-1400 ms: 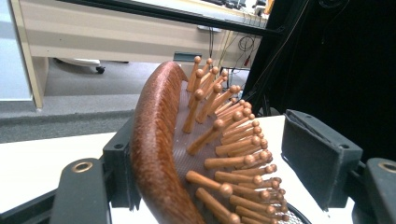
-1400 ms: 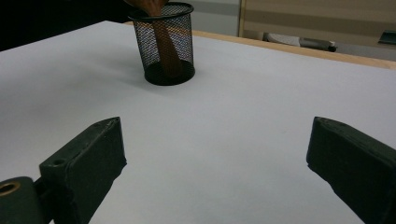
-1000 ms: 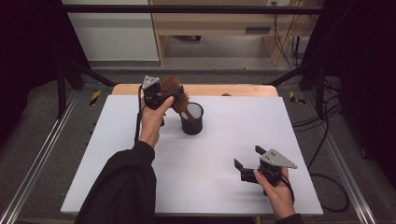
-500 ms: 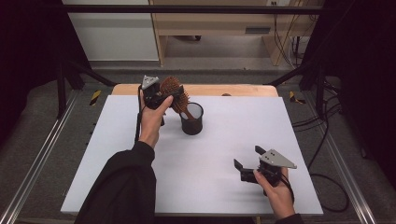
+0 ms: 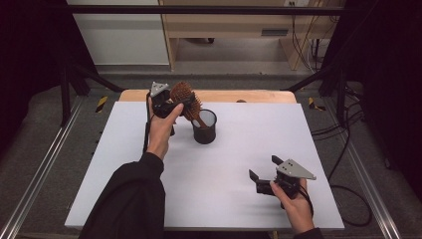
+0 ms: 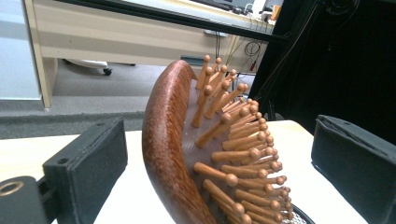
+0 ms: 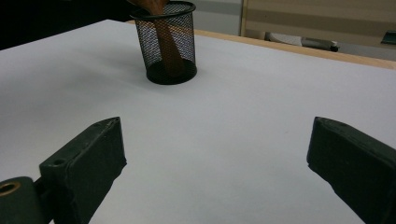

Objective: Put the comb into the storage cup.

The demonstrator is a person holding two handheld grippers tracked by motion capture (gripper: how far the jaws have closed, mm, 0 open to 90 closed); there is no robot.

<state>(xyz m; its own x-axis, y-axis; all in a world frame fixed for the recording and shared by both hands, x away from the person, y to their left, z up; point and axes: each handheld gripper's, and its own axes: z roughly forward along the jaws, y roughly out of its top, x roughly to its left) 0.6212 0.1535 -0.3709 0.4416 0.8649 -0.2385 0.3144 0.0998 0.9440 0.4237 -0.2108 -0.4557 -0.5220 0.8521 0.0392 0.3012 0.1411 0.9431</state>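
A: Look, what did the left gripper [image 6: 219,154] just do?

B: Its jaws have just been opening. The wooden hairbrush [image 6: 205,154] sits between them, but the pads are off it on both sides. You can see gaps in the left gripper view, so it has let go

A: Where is the brush now?

B: Its handle is down inside the black mesh cup [image 5: 204,127] at the far side of the white table [image 5: 239,149]. The bristly head sticks up out of the cup and leans toward the left gripper [image 5: 166,102]. In the right gripper view you can see the handle [image 7: 168,44] through the mesh of the cup [image 7: 170,46], reaching near the bottom

A: So is the job nearly done?

B: I think so. The brush seems to stand in the cup by itself, so the hand can likely pull back

A: And the right gripper [image 5: 263,175]?

B: It rests near the front of the table, well apart from the cup, jaws wide and holding nothing

A: What is different from a second ago?

B: Not much. Both hands and the brush are in the same spots. Only the left jaws went from tight to wide
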